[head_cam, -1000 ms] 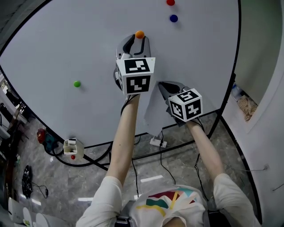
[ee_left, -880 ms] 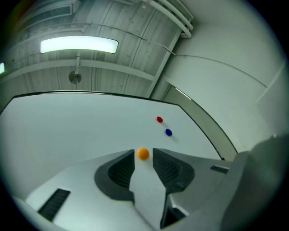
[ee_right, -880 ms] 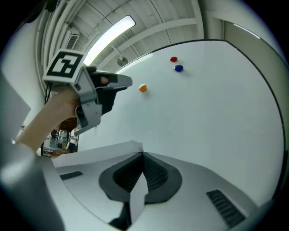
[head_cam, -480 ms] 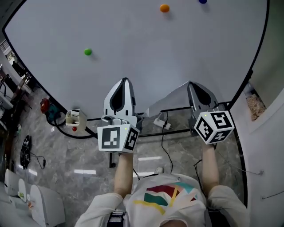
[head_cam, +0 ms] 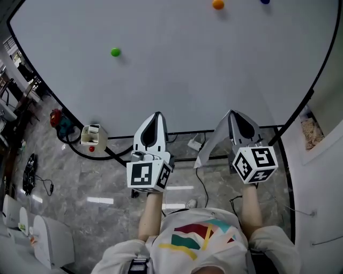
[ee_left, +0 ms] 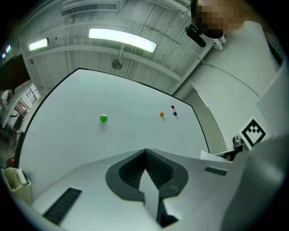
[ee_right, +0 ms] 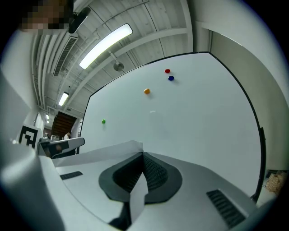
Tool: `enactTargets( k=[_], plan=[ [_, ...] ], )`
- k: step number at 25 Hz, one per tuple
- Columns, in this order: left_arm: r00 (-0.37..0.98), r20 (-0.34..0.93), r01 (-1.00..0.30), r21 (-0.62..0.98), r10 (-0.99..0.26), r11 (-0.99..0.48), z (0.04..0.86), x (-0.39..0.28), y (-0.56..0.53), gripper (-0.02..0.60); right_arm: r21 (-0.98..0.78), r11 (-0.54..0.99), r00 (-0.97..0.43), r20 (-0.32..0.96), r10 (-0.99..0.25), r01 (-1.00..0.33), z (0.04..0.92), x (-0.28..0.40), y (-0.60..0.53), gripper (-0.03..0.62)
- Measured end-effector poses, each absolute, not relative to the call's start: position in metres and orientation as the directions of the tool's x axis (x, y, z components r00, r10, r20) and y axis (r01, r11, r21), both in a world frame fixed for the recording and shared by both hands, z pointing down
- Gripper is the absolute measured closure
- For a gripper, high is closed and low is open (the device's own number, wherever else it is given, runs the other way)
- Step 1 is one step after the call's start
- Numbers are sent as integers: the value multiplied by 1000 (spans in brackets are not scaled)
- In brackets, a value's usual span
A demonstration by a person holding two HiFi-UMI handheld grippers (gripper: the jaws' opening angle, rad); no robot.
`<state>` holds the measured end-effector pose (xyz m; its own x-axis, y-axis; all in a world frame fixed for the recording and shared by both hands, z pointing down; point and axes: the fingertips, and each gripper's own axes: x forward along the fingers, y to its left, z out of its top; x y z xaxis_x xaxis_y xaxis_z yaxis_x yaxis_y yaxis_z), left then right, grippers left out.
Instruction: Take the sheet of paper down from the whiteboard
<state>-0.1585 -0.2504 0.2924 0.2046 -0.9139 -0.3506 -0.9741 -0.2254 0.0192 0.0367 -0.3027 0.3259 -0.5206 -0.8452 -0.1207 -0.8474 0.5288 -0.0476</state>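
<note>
The sheet of paper (head_cam: 210,145) is off the whiteboard (head_cam: 187,64) and hangs from my right gripper (head_cam: 231,113), which is shut on its edge. In the right gripper view the paper (ee_right: 95,153) spreads left from the closed jaws of that gripper (ee_right: 143,154). My left gripper (head_cam: 156,115) is beside it, lower left, shut with nothing held; its closed tips (ee_left: 145,151) point at the bare board. Green (head_cam: 115,52) and orange (head_cam: 217,4) magnets stay on the board, with red (ee_left: 172,107) and blue (ee_left: 175,113) ones near the orange.
The board's black frame (head_cam: 300,107) runs down the right, next to a pale wall. Below on the grey floor are cables, a power strip (head_cam: 194,143), a small box (head_cam: 90,136) and a red object (head_cam: 56,118).
Both grippers have come down and back from the board. The left one left the orange magnet and went from open to shut. The paper came away with the right gripper.
</note>
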Motion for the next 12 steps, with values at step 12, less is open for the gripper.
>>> enactTargets(
  k=[12],
  plan=[
    [244, -327, -965, 8, -913, -261, 298, -160, -277, 536, -47, 515, -503, -159, -850, -856, 312, 30, -320, 582]
  ],
)
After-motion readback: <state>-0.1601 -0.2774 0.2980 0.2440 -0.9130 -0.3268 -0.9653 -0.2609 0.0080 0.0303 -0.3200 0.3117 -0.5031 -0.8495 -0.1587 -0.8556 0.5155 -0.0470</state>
